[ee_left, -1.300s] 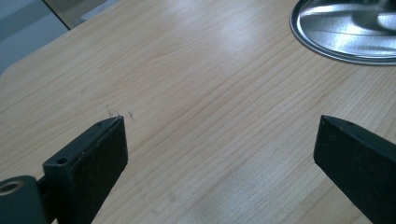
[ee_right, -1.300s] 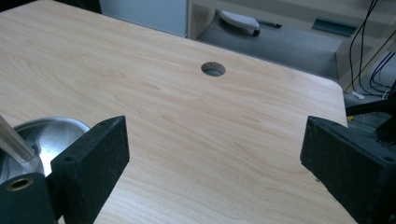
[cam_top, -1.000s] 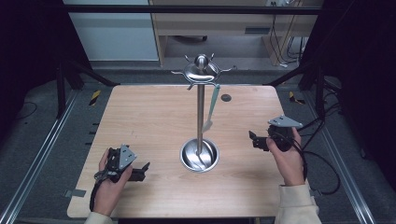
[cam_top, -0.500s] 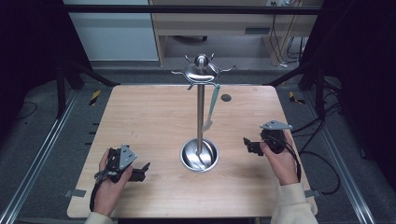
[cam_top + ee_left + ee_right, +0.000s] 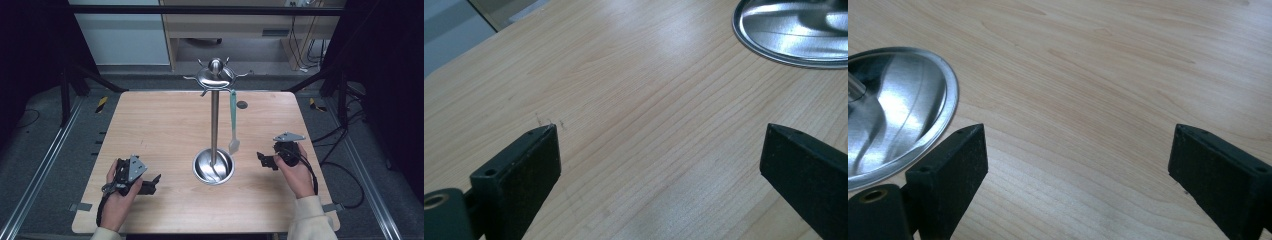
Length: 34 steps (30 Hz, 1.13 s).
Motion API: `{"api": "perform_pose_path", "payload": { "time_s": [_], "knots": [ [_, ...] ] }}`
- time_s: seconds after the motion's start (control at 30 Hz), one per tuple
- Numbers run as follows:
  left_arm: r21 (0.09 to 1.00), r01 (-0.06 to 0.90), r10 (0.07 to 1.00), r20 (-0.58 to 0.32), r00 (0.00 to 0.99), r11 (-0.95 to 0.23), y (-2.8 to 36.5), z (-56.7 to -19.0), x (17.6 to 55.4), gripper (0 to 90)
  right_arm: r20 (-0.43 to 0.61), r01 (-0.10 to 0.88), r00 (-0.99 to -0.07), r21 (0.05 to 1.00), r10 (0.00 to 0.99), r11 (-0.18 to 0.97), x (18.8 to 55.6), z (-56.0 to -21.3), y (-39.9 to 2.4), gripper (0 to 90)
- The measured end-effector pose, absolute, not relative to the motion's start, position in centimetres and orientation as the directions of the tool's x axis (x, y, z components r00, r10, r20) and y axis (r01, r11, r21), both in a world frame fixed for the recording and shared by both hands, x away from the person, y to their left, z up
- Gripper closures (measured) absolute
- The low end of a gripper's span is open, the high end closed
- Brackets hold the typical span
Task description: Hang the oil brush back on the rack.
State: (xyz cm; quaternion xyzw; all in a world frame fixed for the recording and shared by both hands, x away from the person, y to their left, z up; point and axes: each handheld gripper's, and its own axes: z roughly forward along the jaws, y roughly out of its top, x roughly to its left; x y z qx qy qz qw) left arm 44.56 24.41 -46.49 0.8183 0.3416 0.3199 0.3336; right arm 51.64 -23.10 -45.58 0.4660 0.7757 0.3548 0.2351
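Note:
A steel utensil stand (image 5: pixel 214 125) rises from a round dish base (image 5: pixel 213 166) in the middle of the wooden table (image 5: pixel 160 130). A pale green spatula (image 5: pixel 233 122) hangs from one of its top hooks. My left gripper (image 5: pixel 155 182) rests low on the table at the front left, open, nothing between its jaws; the base's rim (image 5: pixel 784 35) lies ahead of it. My right gripper (image 5: pixel 263 161) sits to the right of the base, open and empty, with the base rim (image 5: pixel 903 115) close by its left jaw.
A small dark round spot (image 5: pixel 242 104) marks the table behind the stand. Metal rails (image 5: pixel 45 165) run along both sides of the table, and a wooden desk (image 5: pixel 235 25) stands beyond the far edge.
My right gripper has come down and nearer to the front, settling beside the dish base. The left gripper has stayed where it was.

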Motion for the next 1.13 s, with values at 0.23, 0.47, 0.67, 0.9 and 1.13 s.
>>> {"api": "perform_pose_path", "payload": {
  "time_s": [0.23, 0.47, 0.67, 0.9, 1.13],
  "knots": [
    [0.758, 0.347, 0.768, 0.301, 0.565, -0.552, 24.4, -46.5, 44.5, 2.5, -0.028, 0.559, -0.471, 0.764, 0.881, 0.323, 51.7, -46.3, -22.3, 9.6],
    [0.757, 0.347, 0.768, 0.302, 0.565, -0.553, 24.4, -46.5, 44.6, 2.5, -0.009, 0.561, -0.492, 0.761, 0.87, 0.325, 51.8, -46.9, -21.4, 9.7],
    [0.757, 0.347, 0.768, 0.302, 0.565, -0.554, 24.4, -46.5, 44.6, 2.5, 0.002, 0.568, -0.502, 0.755, 0.865, 0.327, 52.1, -47.5, -20.7, 9.7],
    [0.755, 0.349, 0.766, 0.301, 0.567, -0.555, 24.4, -46.5, 44.6, 2.5, -0.004, 0.592, -0.49, 0.733, 0.872, 0.336, 52.3, -47.8, -19.9, 9.8],
    [0.756, 0.347, 0.766, 0.303, 0.567, -0.556, 24.4, -46.5, 44.6, 2.5, -0.01, 0.617, -0.479, 0.707, 0.878, 0.345, 52.3, -48.0, -19.6, 9.9]
  ]
}}
